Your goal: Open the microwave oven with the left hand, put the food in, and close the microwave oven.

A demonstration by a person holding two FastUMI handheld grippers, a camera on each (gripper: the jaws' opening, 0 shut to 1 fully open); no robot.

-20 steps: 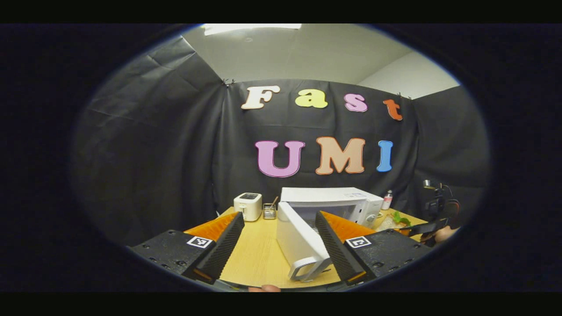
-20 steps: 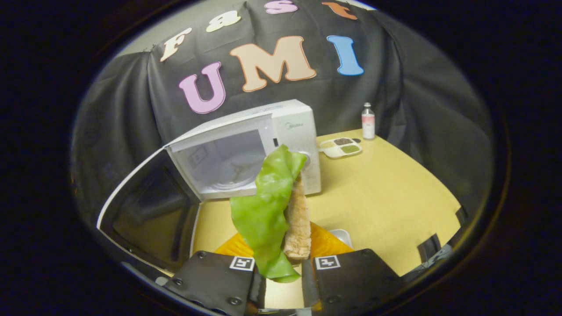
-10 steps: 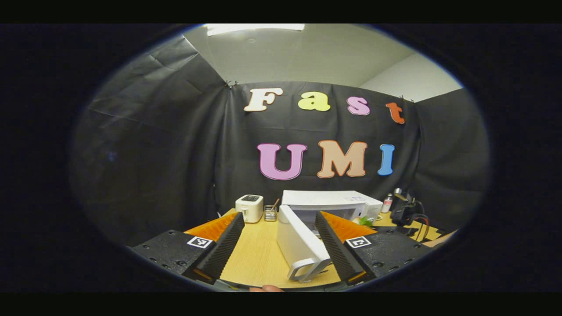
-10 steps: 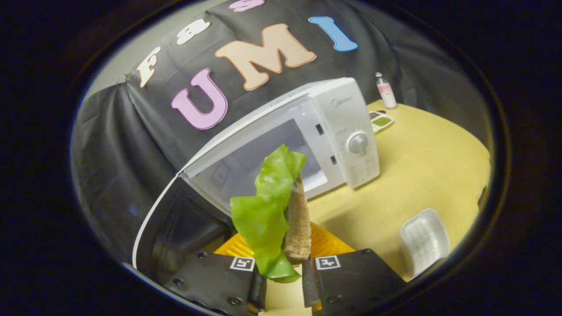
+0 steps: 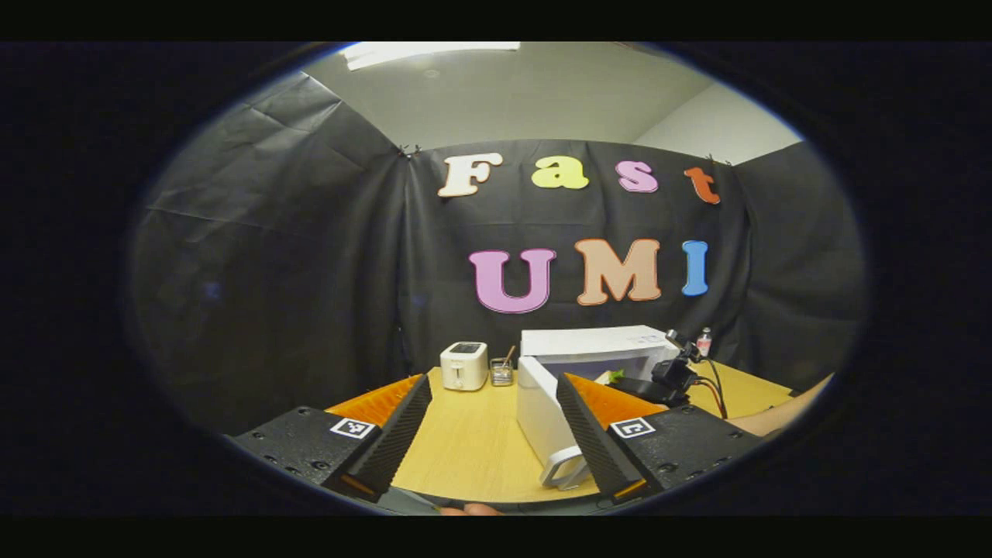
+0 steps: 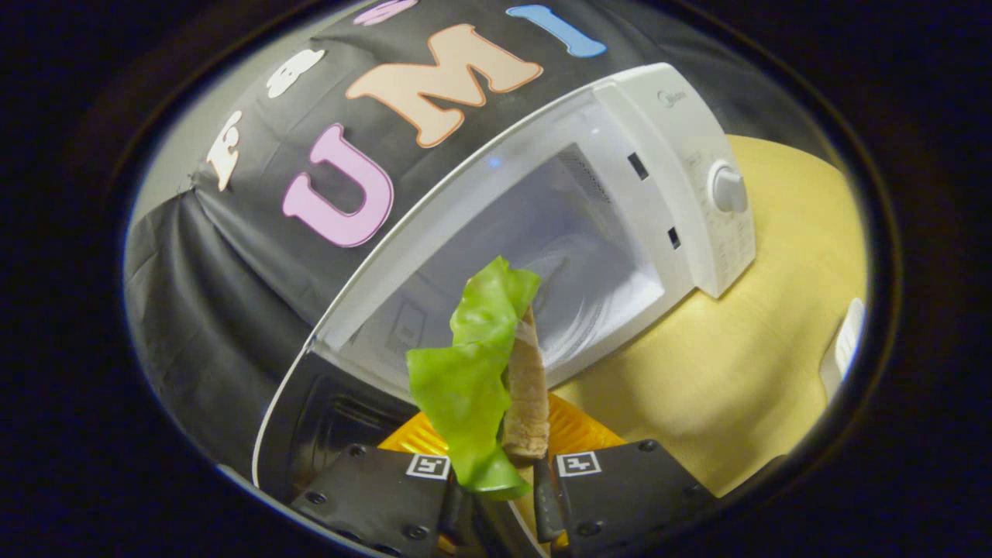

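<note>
I hold the right gripper (image 6: pixel 496 484) closed on the food (image 6: pixel 488 372): a green lettuce leaf and a brown, bread-like slice, pressed together between both fingers and standing upright above them. In the right gripper view the food is directly in front of the open cavity of the microwave oven (image 6: pixel 682 155), close to its mouth; I cannot tell if the tip is already past the opening. The oven door (image 6: pixel 325 418) is swung open to the left of the cavity, and the control panel with its round knob (image 6: pixel 728 190) is on the right side. The oven stands on a light wooden table (image 6: pixel 744 372).

My left gripper (image 5: pixel 492 434) is spread wide and holds nothing. In the left gripper view its fingers point toward the oven, and the open door with its loop handle (image 5: pixel 564 469) is between them, just beside the right finger. I see there also the right gripper near the oven mouth. A white toaster (image 5: pixel 463 366) and a small glass container (image 5: pixel 501 373) stand on the table to the left of the oven.
</note>
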